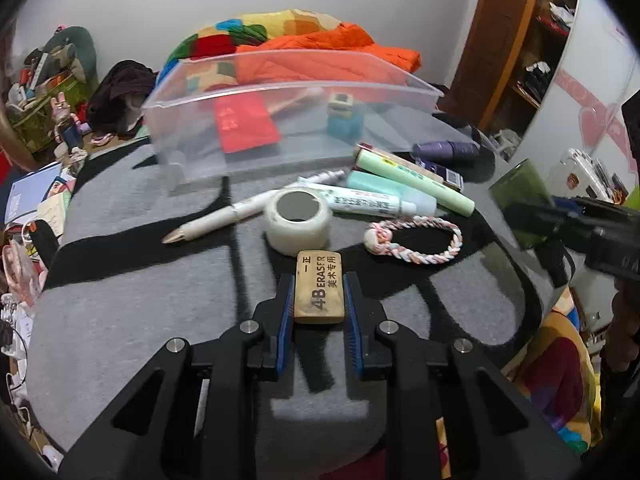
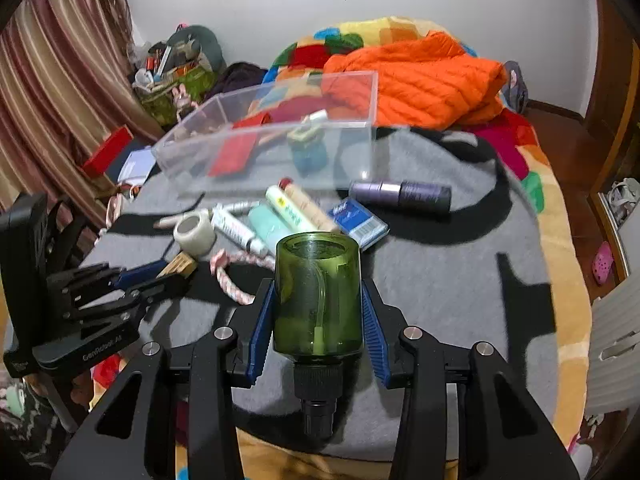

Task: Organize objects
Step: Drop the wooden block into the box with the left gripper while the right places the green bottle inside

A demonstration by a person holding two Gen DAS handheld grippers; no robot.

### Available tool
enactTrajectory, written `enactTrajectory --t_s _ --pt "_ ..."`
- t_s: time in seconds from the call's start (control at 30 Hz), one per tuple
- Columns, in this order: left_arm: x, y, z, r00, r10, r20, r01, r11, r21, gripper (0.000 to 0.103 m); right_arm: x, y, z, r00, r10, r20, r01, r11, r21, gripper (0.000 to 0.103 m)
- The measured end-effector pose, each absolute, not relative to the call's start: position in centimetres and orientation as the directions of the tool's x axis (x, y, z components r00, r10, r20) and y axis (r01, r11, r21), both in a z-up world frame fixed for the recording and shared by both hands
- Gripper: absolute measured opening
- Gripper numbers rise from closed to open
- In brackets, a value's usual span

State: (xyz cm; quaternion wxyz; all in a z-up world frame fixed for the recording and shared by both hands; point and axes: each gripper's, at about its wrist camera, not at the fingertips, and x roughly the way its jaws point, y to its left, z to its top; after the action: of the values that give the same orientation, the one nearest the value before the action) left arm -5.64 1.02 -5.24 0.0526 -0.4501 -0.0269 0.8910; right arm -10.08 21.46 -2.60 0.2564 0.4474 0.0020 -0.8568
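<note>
We have the left gripper (image 1: pixel 319 292) clamped on the eraser (image 1: pixel 319 286), pads on its two long sides, low over the grey blanket (image 1: pixel 120 312) just in front of the tape roll (image 1: pixel 298 220). The eraser looks light, slightly soft and grippy, so a side hold should keep it. Our right gripper (image 2: pixel 318 312) grasps the green bottle (image 2: pixel 318 292) across its body, cap toward the camera; it seems rigid, smooth, nearly empty, and could slip if squeezed lightly. The clear bin (image 1: pixel 240 96) sits beyond the pile, holding a red envelope (image 1: pixel 244 124), a small blue cube (image 1: pixel 344 118) and a stick-like item we cannot identify.
</note>
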Motion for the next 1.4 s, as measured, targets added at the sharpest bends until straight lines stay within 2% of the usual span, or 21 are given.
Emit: enactTrajectory --t_s 0.43,0.8,0.97,1.17,1.4 --pt "-5.2 -1.9 -0.3 -0.694 0.068 -0.717 0.019 -0.993 -0.113 0.023 -13.2 20.3 2.7 -0.568 -0.477 -0.671 0.483 -0.853 0.197 0.038" --pt "-9.2 -4.1 4.2 -0.754 0.001 -0.657 0.047 -0.997 -0.055 0.023 -16.0 18.2 6.2 -0.622 -0.486 -0.615 0.516 -0.844 0.145 0.038" --pt "-11.7 -4.5 4.8 -0.753 0.014 -0.658 0.030 -0.998 -0.055 0.023 -18.0 16.9 6.7 -0.629 -0.470 -0.620 0.510 -0.851 0.126 0.038" --pt "-15.5 -4.3 3.2 -0.707 0.013 -0.707 0.025 -0.999 -0.044 0.023 -19.6 15.5 6.6 -0.597 -0.495 -0.631 0.524 -0.836 0.160 0.038" --pt "-20.3 -4.1 1.1 -0.638 0.089 -0.765 -0.004 -0.994 -0.112 0.023 -20.8 14.0 6.2 -0.576 -0.499 -0.648 0.536 -0.828 0.162 0.038"
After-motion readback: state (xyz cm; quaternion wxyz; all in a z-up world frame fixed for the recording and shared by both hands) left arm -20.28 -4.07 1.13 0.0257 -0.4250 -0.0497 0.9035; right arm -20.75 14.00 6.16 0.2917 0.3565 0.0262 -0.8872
